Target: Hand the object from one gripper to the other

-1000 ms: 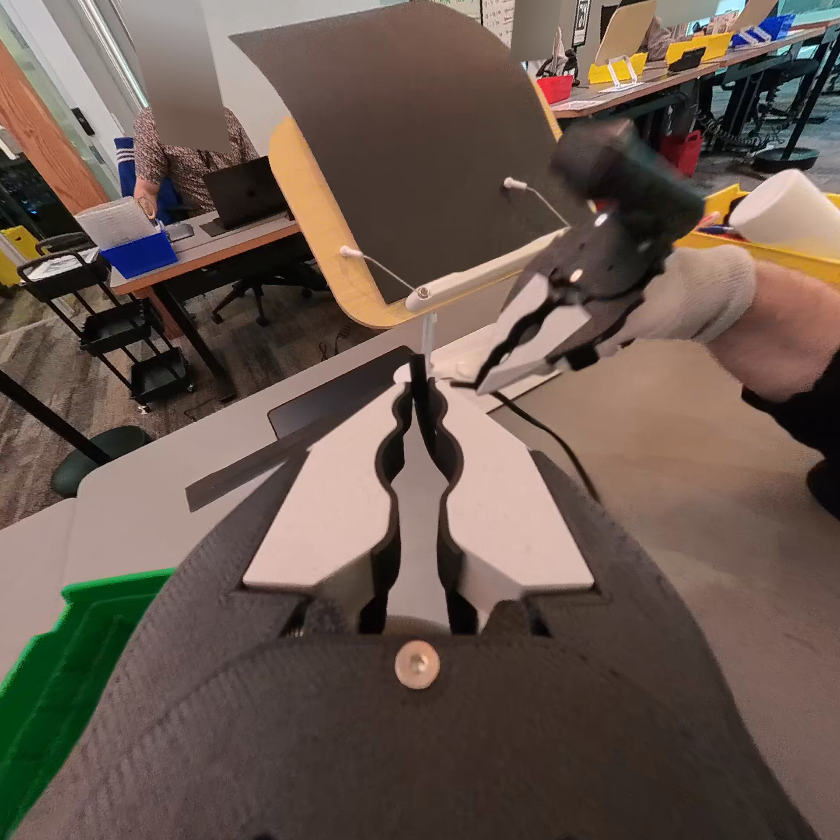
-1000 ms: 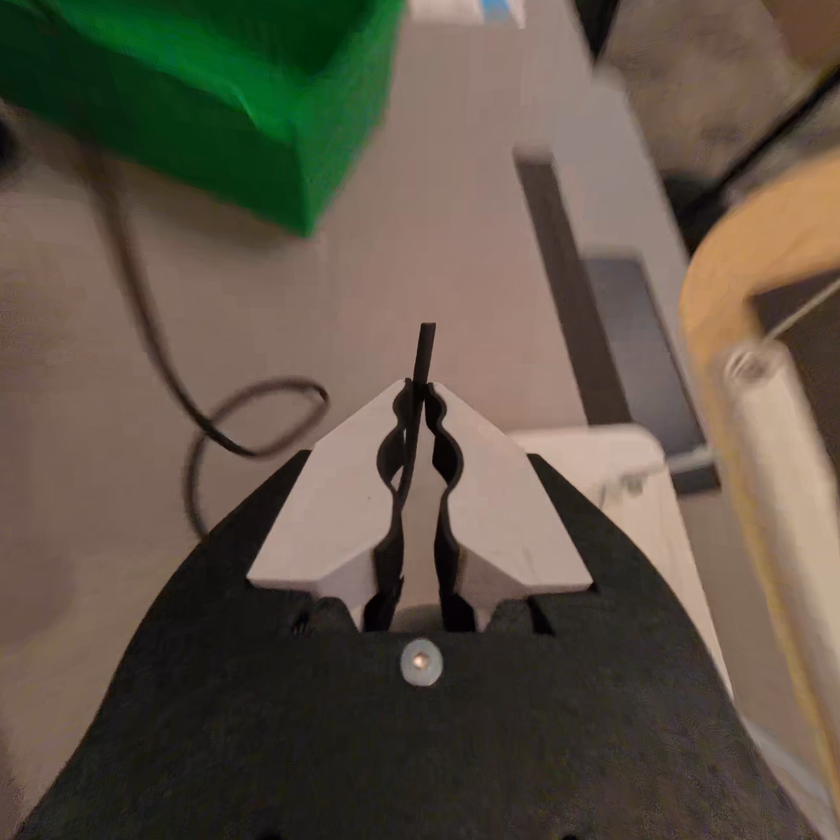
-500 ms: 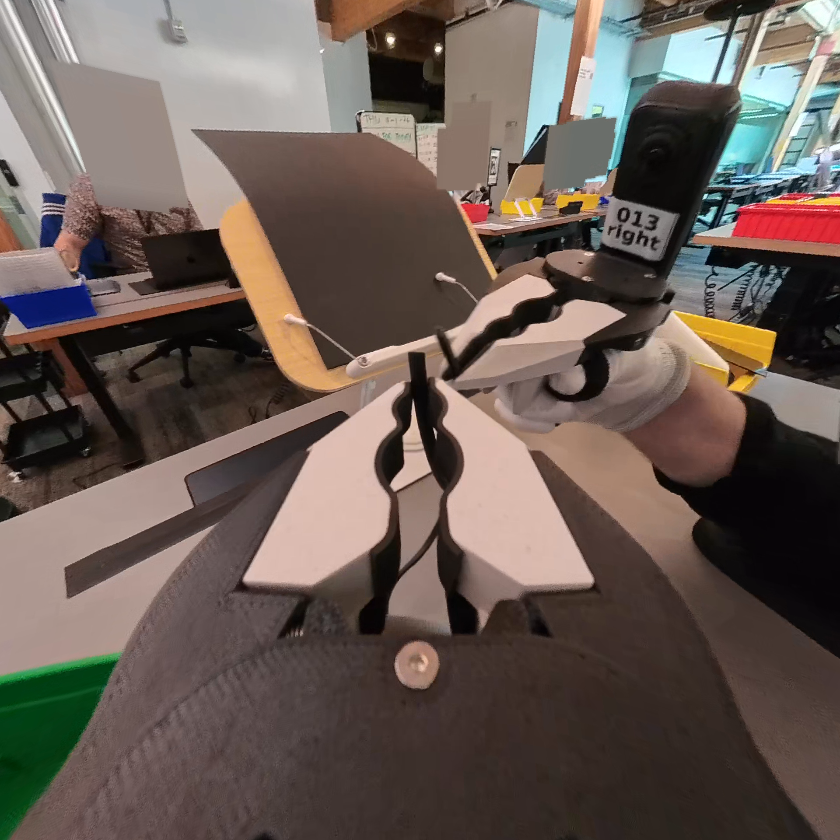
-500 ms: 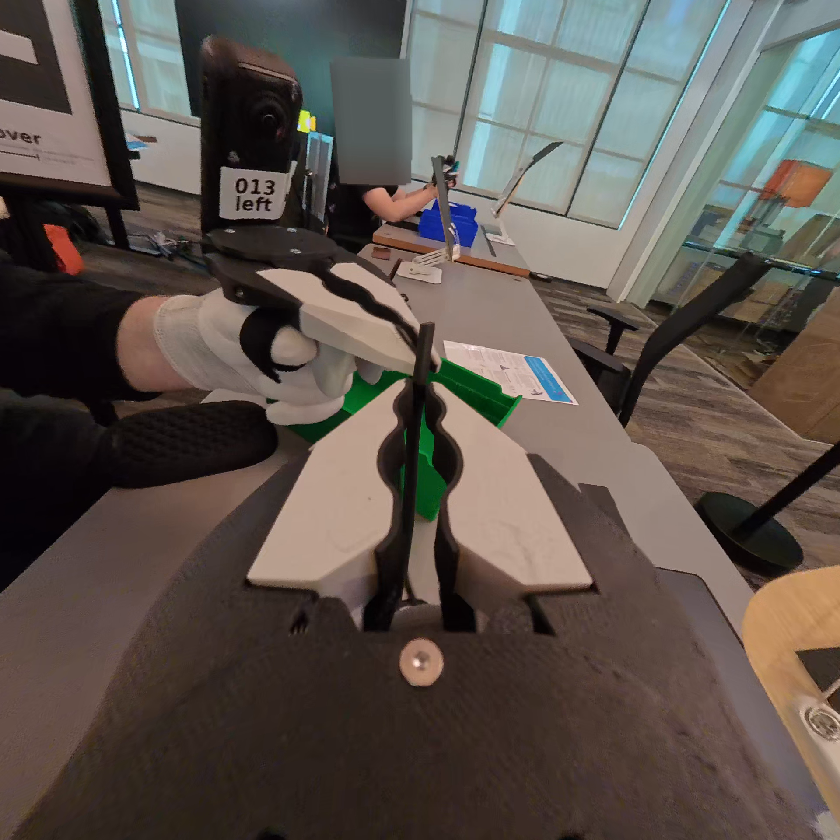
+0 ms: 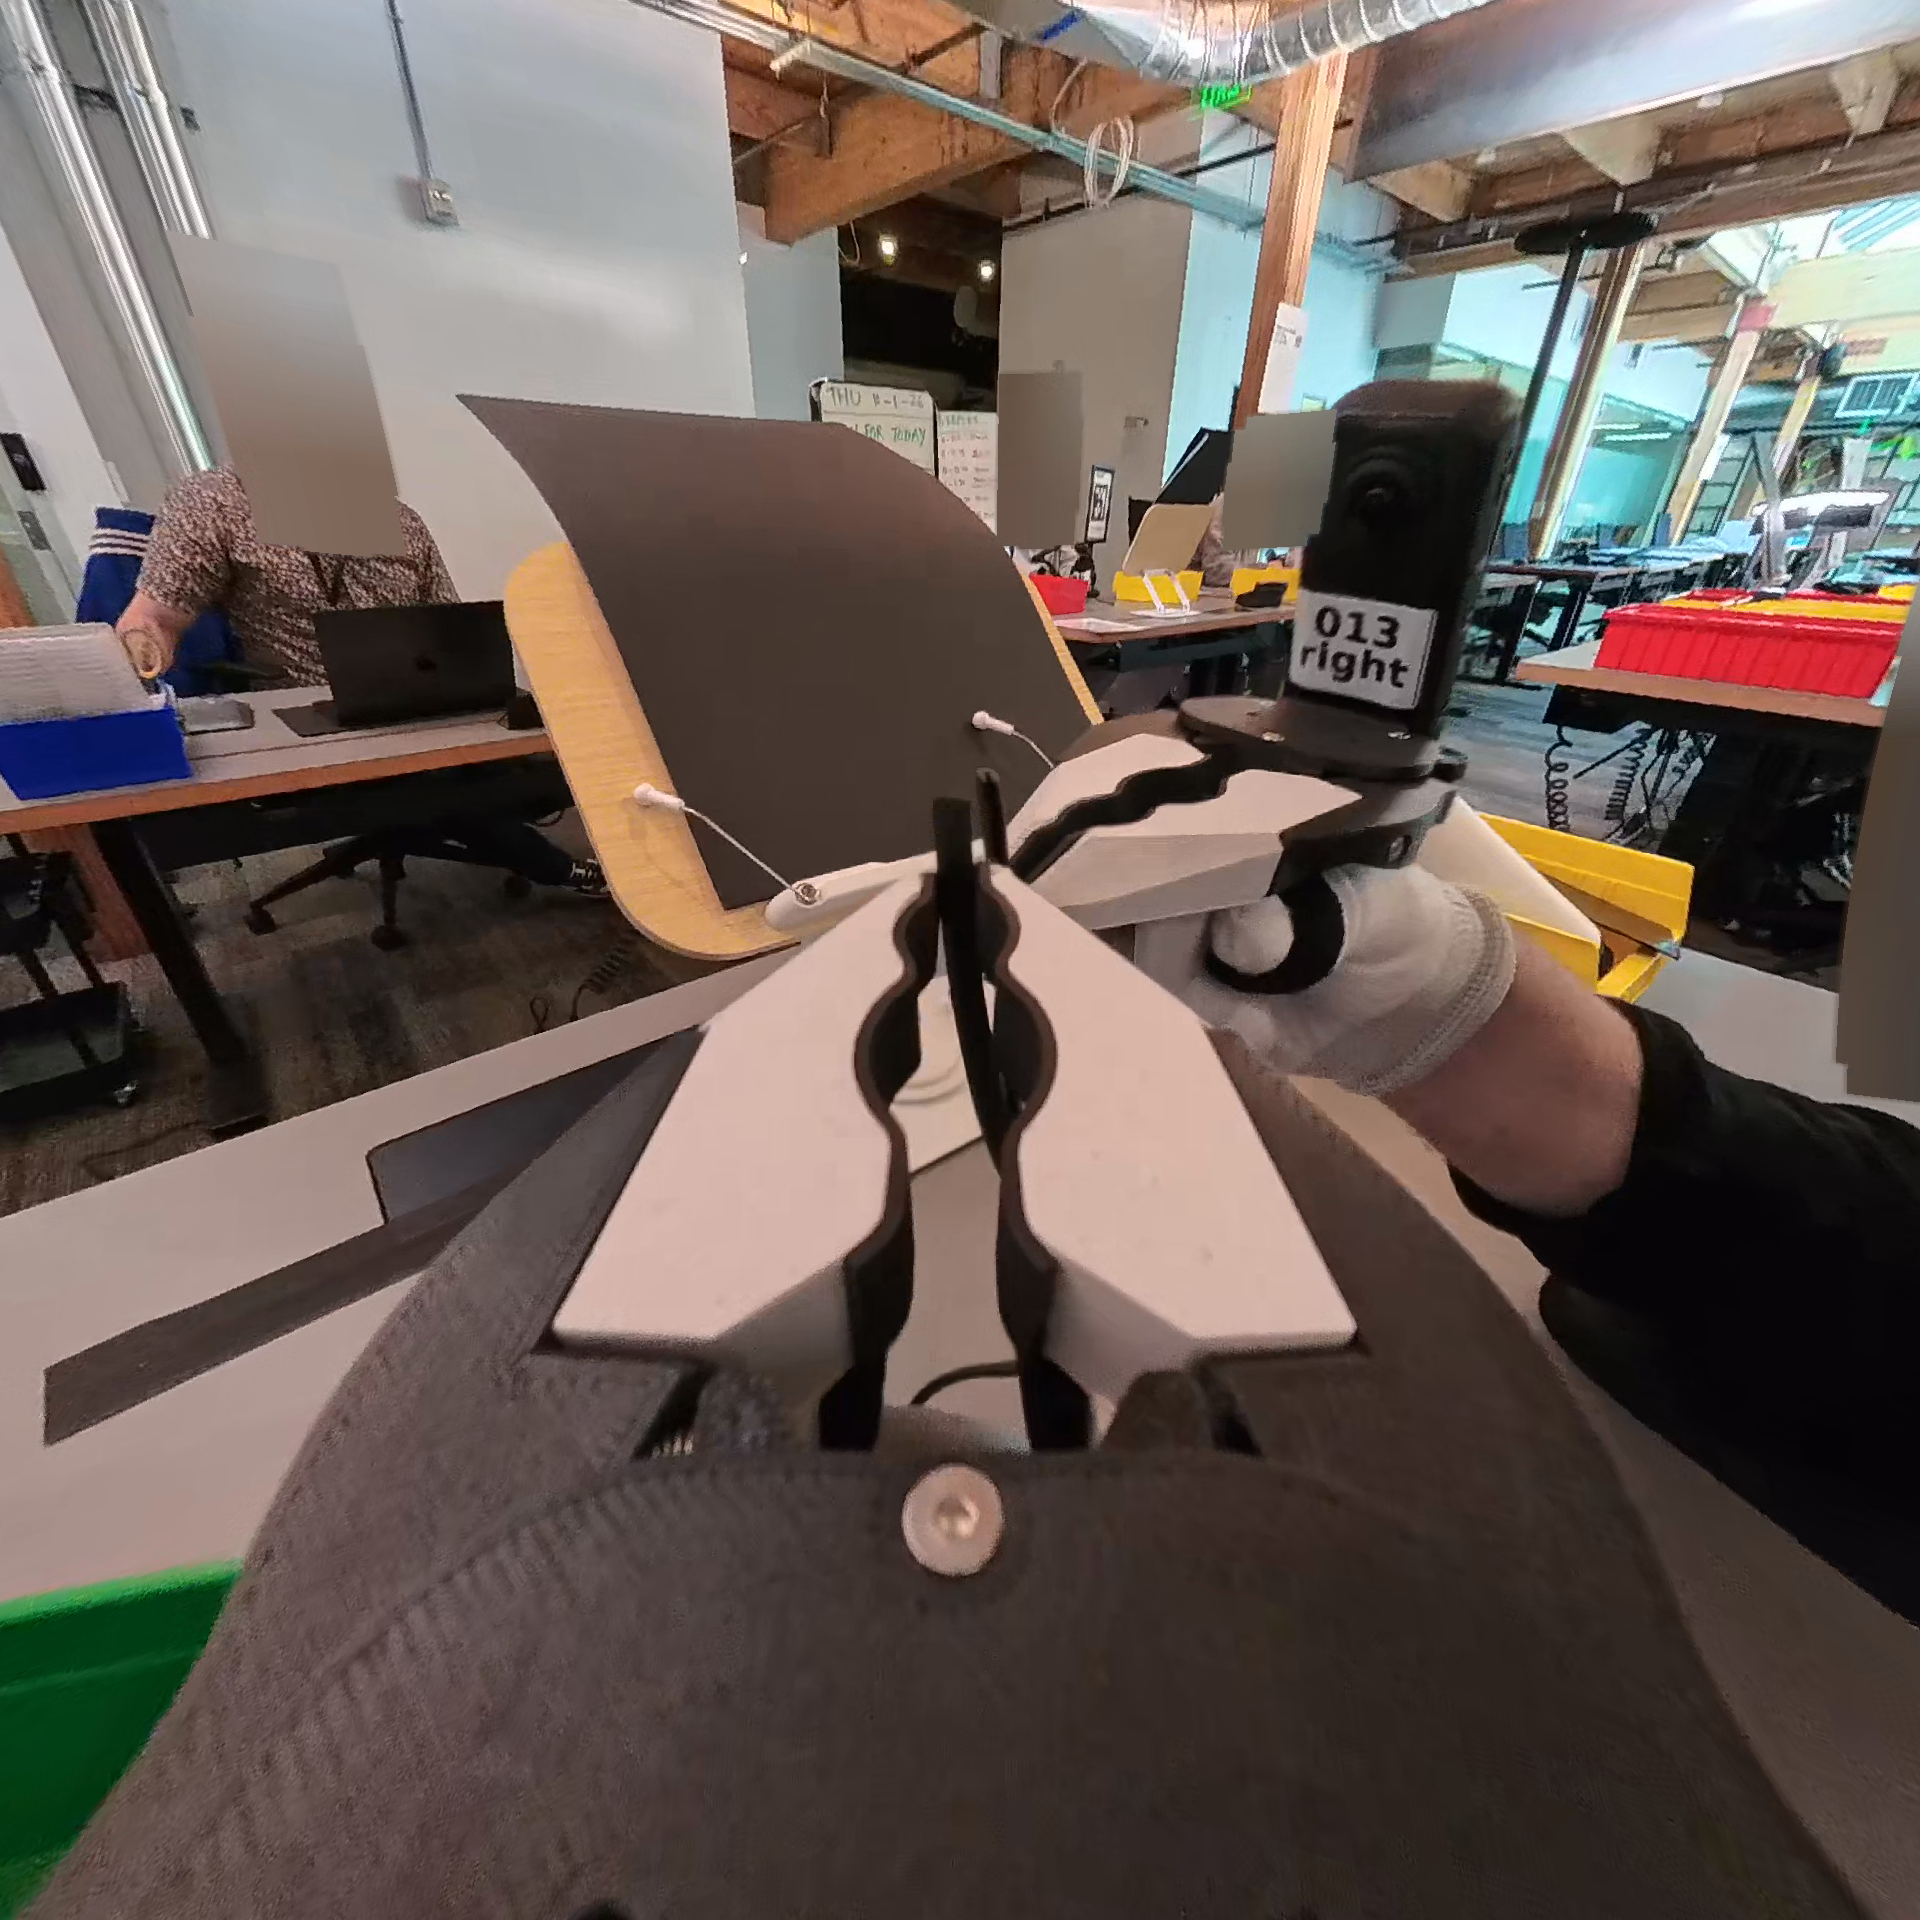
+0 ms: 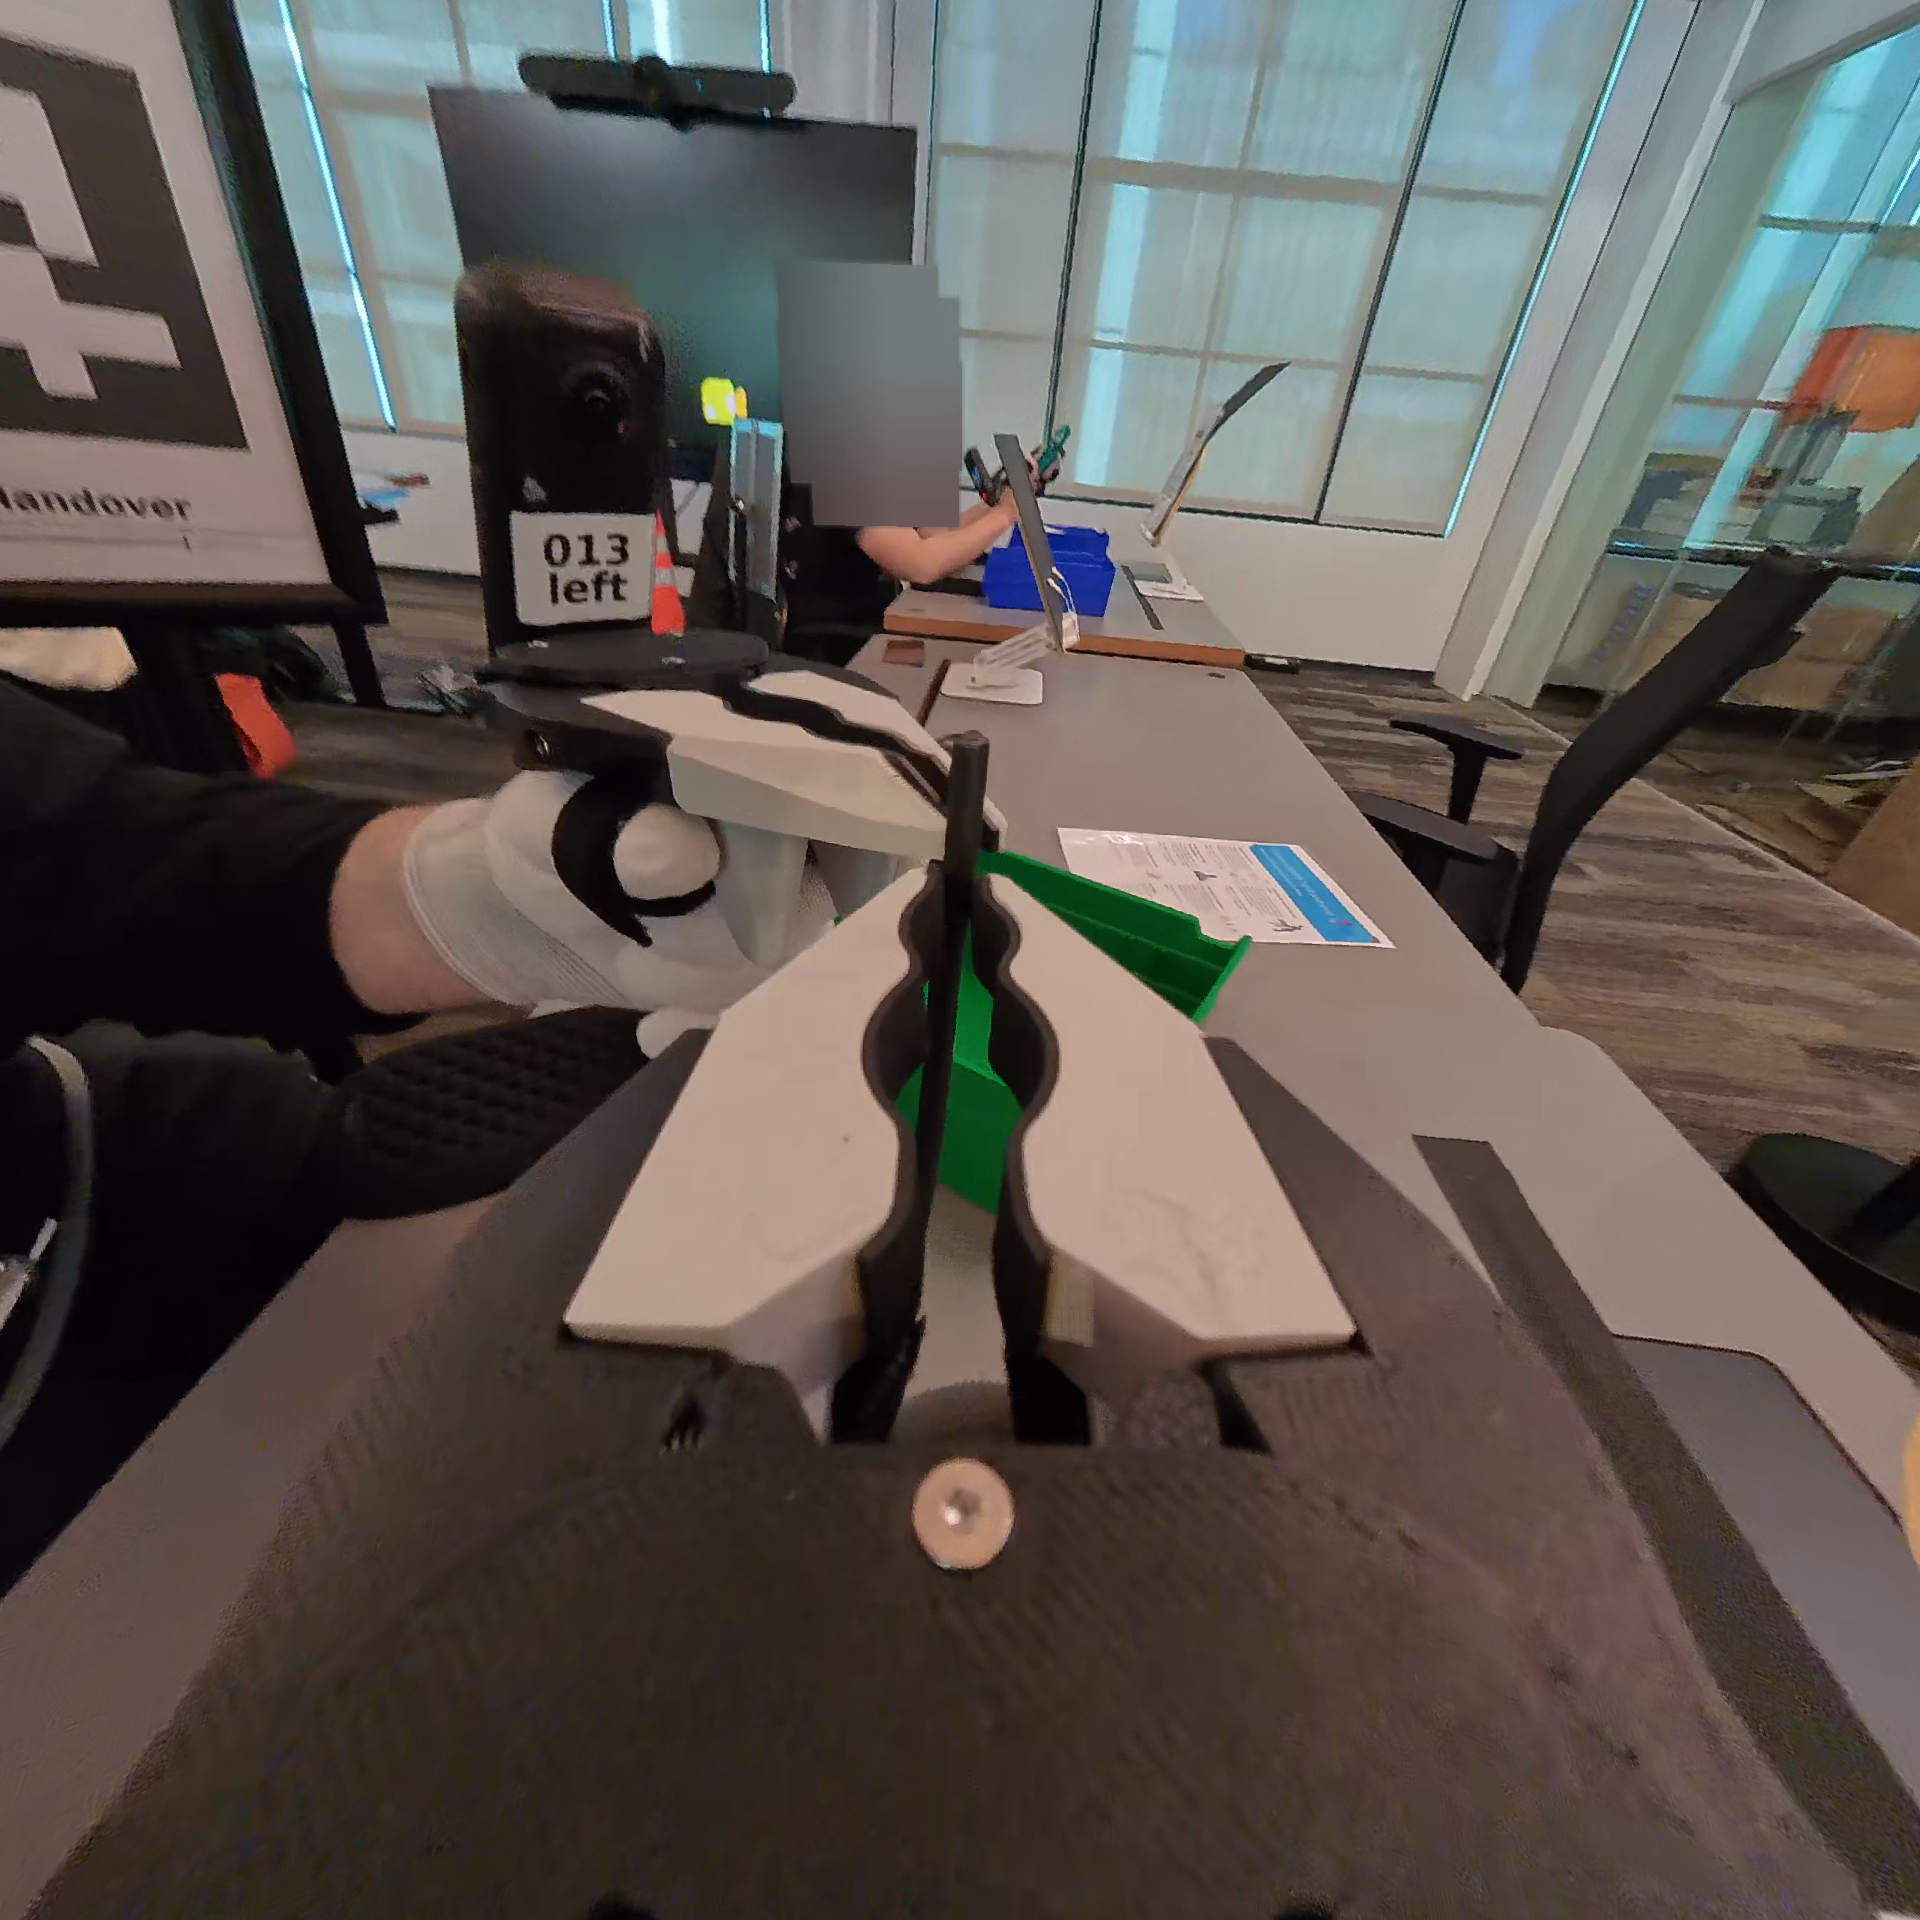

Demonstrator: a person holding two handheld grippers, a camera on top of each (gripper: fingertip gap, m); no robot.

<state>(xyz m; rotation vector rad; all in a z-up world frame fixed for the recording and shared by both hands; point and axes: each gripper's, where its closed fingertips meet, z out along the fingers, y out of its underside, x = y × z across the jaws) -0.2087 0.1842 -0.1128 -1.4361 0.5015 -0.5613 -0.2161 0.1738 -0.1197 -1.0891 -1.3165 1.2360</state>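
Note:
A thin black cord [image 5: 971, 987] stands upright between the tips of my left gripper [image 5: 961, 883], which is shut on it. My right gripper [image 6: 961, 883] is shut on a thin black cord [image 6: 940, 1018] too, with its end sticking up past the tips. I cannot tell whether both hold one cord. The two grippers meet tip to tip above the grey table [image 6: 1299, 1039]. The right gripper [image 5: 1023, 831] comes in from the right in a white-gloved hand. The left gripper [image 6: 992, 826] comes in from the left.
A green bin [image 6: 1101, 925] sits on the table under the grippers and shows at the lower left in the left wrist view [image 5: 83, 1714]. A curved black-and-wood panel [image 5: 779, 623] stands behind. A yellow bin [image 5: 1590, 873], a paper sheet [image 6: 1216, 883] and people at desks are farther off. Left and right tips are no more than a few centimetres apart.
The right gripper swung up from pointing down at the table to face the left gripper. Both rose and drew together until their tips met. Both stayed shut.

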